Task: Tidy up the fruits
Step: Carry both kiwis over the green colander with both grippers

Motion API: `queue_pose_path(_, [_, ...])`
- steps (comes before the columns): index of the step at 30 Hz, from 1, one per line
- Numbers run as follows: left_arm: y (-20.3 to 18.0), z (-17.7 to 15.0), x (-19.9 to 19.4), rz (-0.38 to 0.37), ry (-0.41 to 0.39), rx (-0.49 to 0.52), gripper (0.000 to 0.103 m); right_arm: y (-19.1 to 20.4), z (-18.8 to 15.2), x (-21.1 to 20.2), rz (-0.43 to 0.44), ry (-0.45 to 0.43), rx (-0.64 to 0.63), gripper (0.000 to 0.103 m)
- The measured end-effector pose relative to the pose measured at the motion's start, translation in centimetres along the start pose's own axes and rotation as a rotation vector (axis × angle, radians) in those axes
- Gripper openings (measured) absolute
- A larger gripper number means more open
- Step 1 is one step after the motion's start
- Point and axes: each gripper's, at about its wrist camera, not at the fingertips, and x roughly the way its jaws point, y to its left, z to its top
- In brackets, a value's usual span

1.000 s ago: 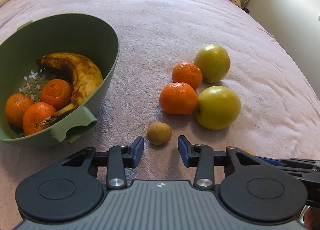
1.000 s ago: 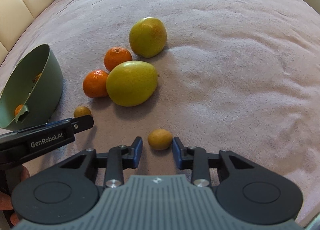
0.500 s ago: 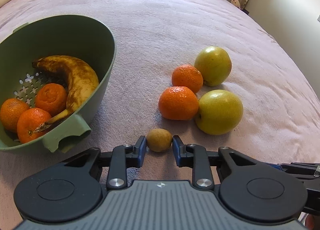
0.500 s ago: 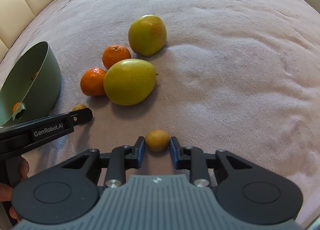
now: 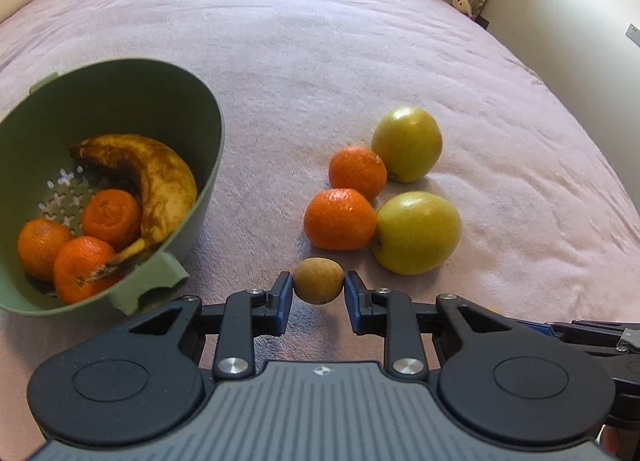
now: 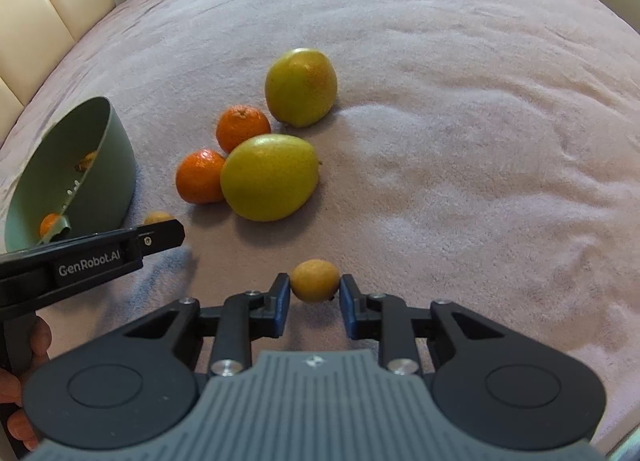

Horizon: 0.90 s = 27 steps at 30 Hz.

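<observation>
Each gripper, the left gripper (image 5: 319, 297) and the right gripper (image 6: 314, 295), had a grey ribbed plate with a small diamond mark at its front edge, flanked by two round matte black housings with a shallow disc pressed into each. From these ran black angled link arms pinned with silver round-headed screws, ending in short fingers (image 5: 282, 297) faced with dark blue pads. Seen side-on from the right wrist camera, the left gripper was a slim black bar lettered "GenRobot.AI" in white, with a small screw near its tip, and pinkish bare skin of the left hand (image 6: 24, 381) showed beneath it.
</observation>
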Motion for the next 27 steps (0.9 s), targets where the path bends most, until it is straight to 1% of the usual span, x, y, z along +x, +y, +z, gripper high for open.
queue_pose_path(10, [-0.4,1.0,-4.1,0.007,-0.037,0.045,0.031,2.0,0.2,-2.7,0.025,-0.084,-0.066,0.023])
queue_pose_path(16, [0.2,1.3,-6.5,0.051,-0.068,0.064,0.031,4.2,0.4,-4.6,0.039,-0.149,-0.135,0.023])
queue_pose_path(23, [1.6,1.6,-8.6,0.072,-0.098,0.054,0.031,6.6,0.8,-5.7,0.070,-0.195,-0.193,0.023])
queue_pose_path(27, [2.7,1.9,-9.5,0.080,-0.101,0.038,0.031,8.5,1.0,-6.3,0.095,-0.224,-0.236,0.023])
